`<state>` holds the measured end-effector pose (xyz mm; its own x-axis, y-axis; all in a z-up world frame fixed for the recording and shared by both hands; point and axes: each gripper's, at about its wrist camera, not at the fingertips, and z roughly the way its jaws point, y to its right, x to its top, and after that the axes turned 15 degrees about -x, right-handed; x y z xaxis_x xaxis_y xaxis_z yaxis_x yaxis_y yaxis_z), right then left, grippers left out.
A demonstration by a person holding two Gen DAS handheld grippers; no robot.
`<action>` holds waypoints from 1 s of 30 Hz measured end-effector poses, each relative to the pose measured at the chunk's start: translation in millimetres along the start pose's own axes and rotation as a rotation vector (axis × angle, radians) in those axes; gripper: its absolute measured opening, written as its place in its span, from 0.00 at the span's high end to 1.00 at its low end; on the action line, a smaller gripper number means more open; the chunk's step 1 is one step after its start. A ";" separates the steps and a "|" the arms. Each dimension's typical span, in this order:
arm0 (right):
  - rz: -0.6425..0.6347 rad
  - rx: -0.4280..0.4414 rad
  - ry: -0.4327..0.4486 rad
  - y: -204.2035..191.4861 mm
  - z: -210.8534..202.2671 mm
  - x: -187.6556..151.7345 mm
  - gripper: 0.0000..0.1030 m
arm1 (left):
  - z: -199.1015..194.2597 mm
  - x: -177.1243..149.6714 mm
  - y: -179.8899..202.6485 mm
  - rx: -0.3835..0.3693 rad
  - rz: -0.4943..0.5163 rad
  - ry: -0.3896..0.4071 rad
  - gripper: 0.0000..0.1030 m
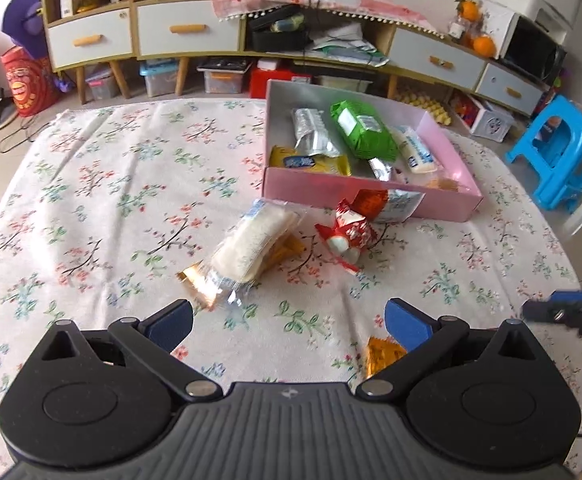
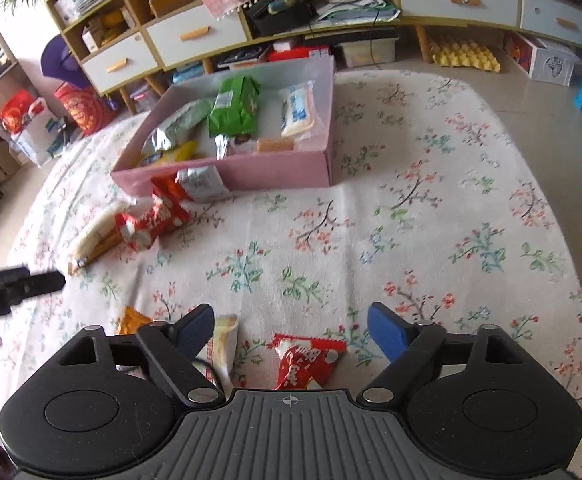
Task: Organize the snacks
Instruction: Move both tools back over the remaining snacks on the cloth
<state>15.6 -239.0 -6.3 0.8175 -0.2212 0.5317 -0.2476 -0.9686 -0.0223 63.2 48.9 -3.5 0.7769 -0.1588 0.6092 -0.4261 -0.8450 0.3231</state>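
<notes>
A pink box on the flowered tablecloth holds several snacks, among them a green pack. Loose in front of it lie a white rice-cracker pack, a red pack and a silver-white pack. My left gripper is open and empty, above the cloth just short of the white pack; an orange wrapper lies by its right finger. My right gripper is open and empty, with a red snack between its fingers and a white-red pack by its left finger.
A cabinet with drawers and floor clutter stand beyond the table. A blue stool is at the right. The right gripper shows at the left wrist view's right edge; the left gripper shows at the right wrist view's left edge.
</notes>
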 end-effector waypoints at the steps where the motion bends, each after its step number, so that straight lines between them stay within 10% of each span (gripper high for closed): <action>1: -0.004 0.004 0.005 1.0 -2.7 1.8 0.16 | -0.7 -1.4 0.5 0.008 -0.005 -0.003 0.01; 24: -0.053 0.019 0.061 16.2 -36.9 0.7 0.16 | -11.8 -15.1 24.0 -0.059 -0.116 0.016 0.02; 30: 0.069 0.206 -0.012 35.1 -48.1 24.5 0.16 | -36.6 0.9 28.0 -0.076 -0.067 0.067 0.01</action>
<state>1.9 -273.0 46.7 0.8086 -0.2883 0.5128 -0.1930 -0.9535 -0.2317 35.1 43.8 32.6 0.7733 -0.0661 0.6306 -0.4100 -0.8108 0.4177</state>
